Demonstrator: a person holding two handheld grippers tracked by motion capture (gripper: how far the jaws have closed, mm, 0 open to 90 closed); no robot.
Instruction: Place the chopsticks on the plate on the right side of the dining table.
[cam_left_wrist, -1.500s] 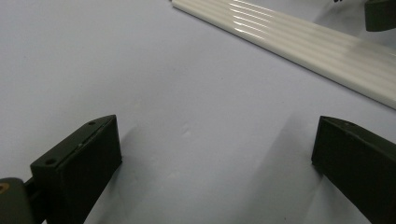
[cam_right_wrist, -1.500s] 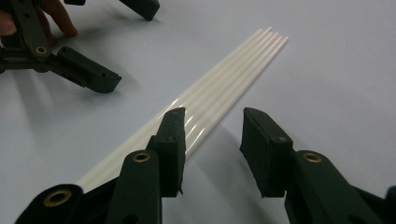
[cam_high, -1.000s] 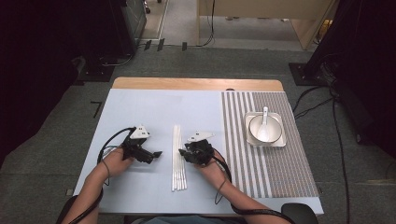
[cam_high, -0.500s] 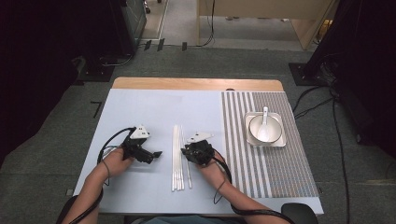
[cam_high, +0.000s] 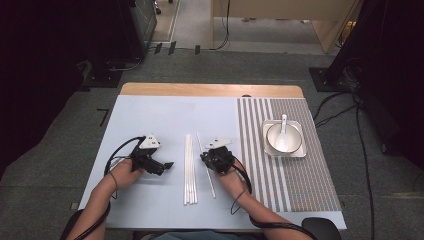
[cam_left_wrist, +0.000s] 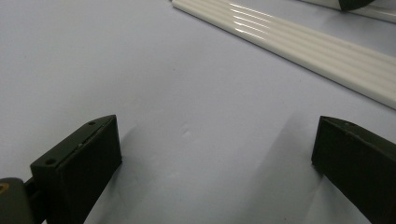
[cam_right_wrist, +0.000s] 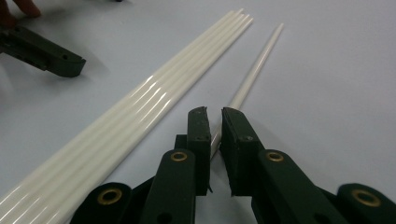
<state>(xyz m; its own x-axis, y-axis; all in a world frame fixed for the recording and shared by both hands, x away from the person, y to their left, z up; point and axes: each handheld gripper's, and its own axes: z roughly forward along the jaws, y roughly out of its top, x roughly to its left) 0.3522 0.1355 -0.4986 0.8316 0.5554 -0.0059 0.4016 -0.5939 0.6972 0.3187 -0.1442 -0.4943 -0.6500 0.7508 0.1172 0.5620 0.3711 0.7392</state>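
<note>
Separating one white chopstick from a bundle, as far as the frames suggest.

High view: right claw (cam_high: 216, 159) sits over a single chopstick (cam_high: 206, 165) that lies slightly angled, just beside the bundle of white chopsticks (cam_high: 189, 170) on the light blue desk (cam_high: 150, 115). Left claw (cam_high: 162, 166) rests on the desk left of the bundle, apart from it, pointing toward it. Bowl with a spoon (cam_high: 283, 137) sits on a square tray on the striped mat (cam_high: 300, 180), well apart to the right.

Left gripper view: left claw (cam_left_wrist: 215, 154) has its jaws spread wide with nothing between them, bare desk below. Bundle (cam_left_wrist: 303, 46) runs across the upper right, not touched.

Right gripper view: right claw (cam_right_wrist: 212, 140) has its jaws nearly together, clamped around the single chopstick (cam_right_wrist: 254, 65), which still lies on the desk and runs away from the camera. Bundle (cam_right_wrist: 140, 112) lies parallel-ish on the left, close at the near end, diverging toward the tips. Other gripper's jaw shows top left.

Progress judgement: one stick parted from the bundle and gripped, not visibly lifted. Left to do: lift it and carry it, likely toward the bowl side; a second stick probably still to pull from the bundle. Early stage.
</note>
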